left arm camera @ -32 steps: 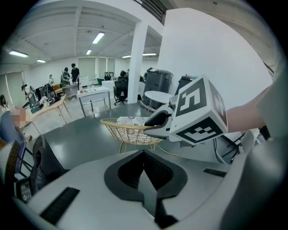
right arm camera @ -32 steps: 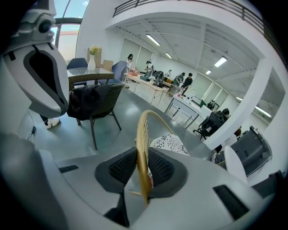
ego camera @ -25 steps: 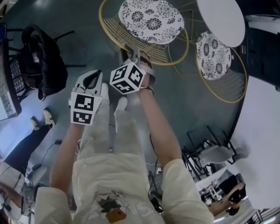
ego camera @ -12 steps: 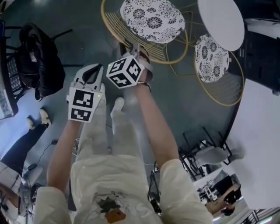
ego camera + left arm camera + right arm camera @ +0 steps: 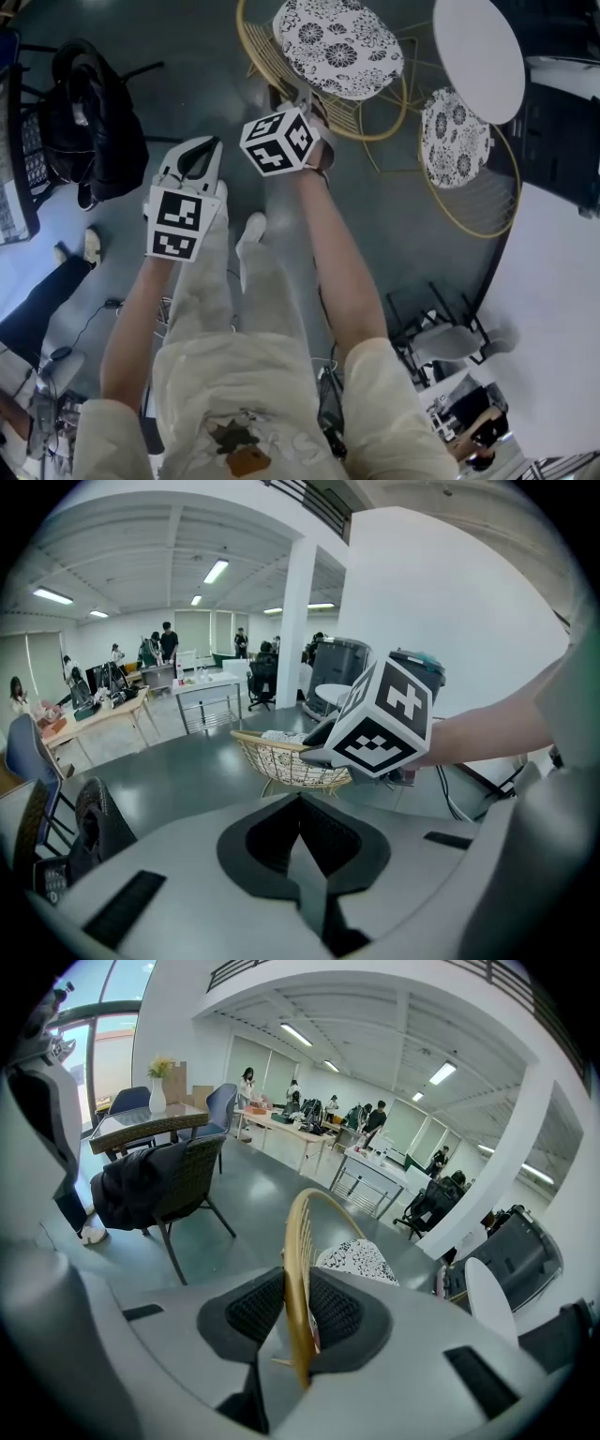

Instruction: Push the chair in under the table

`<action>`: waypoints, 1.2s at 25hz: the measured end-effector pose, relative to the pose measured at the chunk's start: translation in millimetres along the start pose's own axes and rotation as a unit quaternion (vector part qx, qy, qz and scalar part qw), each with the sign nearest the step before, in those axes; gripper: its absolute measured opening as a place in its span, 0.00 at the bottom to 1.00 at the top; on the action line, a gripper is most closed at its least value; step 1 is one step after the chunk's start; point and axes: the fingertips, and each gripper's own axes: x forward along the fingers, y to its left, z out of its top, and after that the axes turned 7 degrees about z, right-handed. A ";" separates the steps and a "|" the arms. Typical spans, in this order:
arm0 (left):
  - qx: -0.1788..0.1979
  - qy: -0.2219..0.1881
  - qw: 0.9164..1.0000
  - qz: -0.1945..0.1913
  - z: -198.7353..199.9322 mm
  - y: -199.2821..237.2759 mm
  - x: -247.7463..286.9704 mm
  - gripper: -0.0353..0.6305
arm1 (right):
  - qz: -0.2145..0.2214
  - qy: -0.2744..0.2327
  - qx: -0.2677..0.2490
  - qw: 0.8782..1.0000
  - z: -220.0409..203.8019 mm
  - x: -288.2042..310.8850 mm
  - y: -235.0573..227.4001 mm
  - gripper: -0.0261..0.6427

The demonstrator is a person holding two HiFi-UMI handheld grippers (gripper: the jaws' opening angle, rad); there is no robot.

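- right gripper [image 5: 298, 1309] clamped on the chair's [image 5: 278, 67] gold back rim, which sits between both pads
- left gripper [image 5: 302, 827] jaws together, nothing in them, held near-left of the right one, clear of the chair
- chair stands just left of the round white table [image 5: 478, 42], seat not under the top
- second chair [image 5: 457, 131] on the table's near side

Glossy dark-grey floor [image 5: 253, 1190] runs under a white ceiling [image 5: 375, 1016] with strip lights [image 5: 296, 1035]. A white column [image 5: 296, 621] stands mid-room, desks [image 5: 286, 1133] line the far side (people [image 5: 246, 1087] stand there), and a black jacket [image 5: 131, 1190] drapes a dark chair [image 5: 192, 1180].
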 end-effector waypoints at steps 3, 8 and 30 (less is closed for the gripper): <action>-0.004 -0.007 1.000 0.008 -2.3 9.1 -12.8 0.07 | -0.010 0.003 -0.007 1.000 2.1 0.2 2.7 0.17; -0.009 -0.011 1.000 0.016 -7.4 15.2 -34.3 0.07 | 0.033 0.009 0.019 0.999 -0.4 -5.1 7.9 0.17; -0.013 -0.076 0.996 0.046 4.7 -28.4 -165.5 0.07 | 0.028 -0.155 0.006 0.988 46.6 -200.0 66.6 0.11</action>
